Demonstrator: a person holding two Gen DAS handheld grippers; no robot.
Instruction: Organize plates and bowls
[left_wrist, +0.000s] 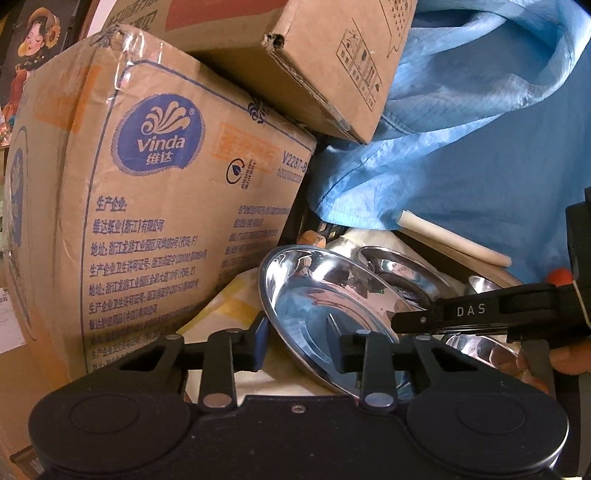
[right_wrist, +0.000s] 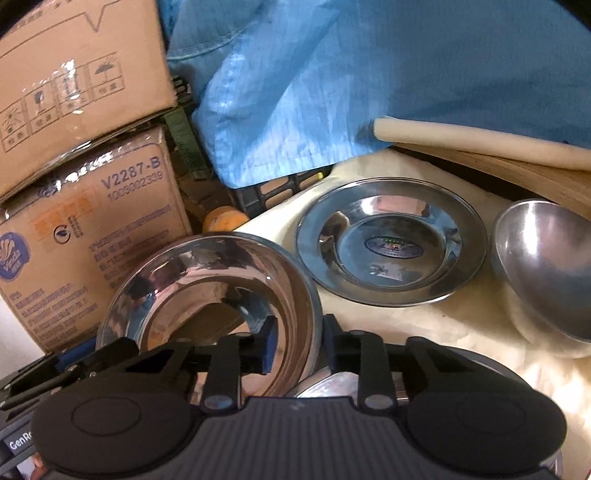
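Jaws of the left gripper (left_wrist: 301, 347) straddle the rim of a tilted steel plate (left_wrist: 325, 310): one blue-faced pad sits outside the rim at 9 o'clock, the other lies against the mirrored inner face at 3 o'clock, closed on the plate edge. From the left wrist view the right gripper (left_wrist: 399, 321) enters from 3 o'clock, its black arm marked DAS crossing just above the plate's right rim, with fingers of a hand (left_wrist: 554, 354) beneath it.

The right wrist view shows the right gripper's own jaws (right_wrist: 299, 347) set on the near rim of a tilted shiny steel bowl (right_wrist: 207, 288), the left pad inside the bowl and the right pad outside, gripping the wall between them. Under that bowl, at 6 o'clock, the edge of another steel piece (right_wrist: 332, 384) shows; what it is I cannot tell.

Only the right view gives the second plate (right_wrist: 391, 240) lying flat on the cream-covered surface (right_wrist: 461, 325) at 1 o'clock, a sticker at its centre, and a dull steel bowl (right_wrist: 546, 273) at 3 o'clock, apart from the plate. Only the left view shows the Vinda carton's (left_wrist: 166, 206) full printed face at 10 o'clock. Both views show a smaller cardboard box (left_wrist: 332, 62) stacked on it, blue cloth (right_wrist: 369, 74) at 12 o'clock, and a pale roll (right_wrist: 461, 140) below the cloth.
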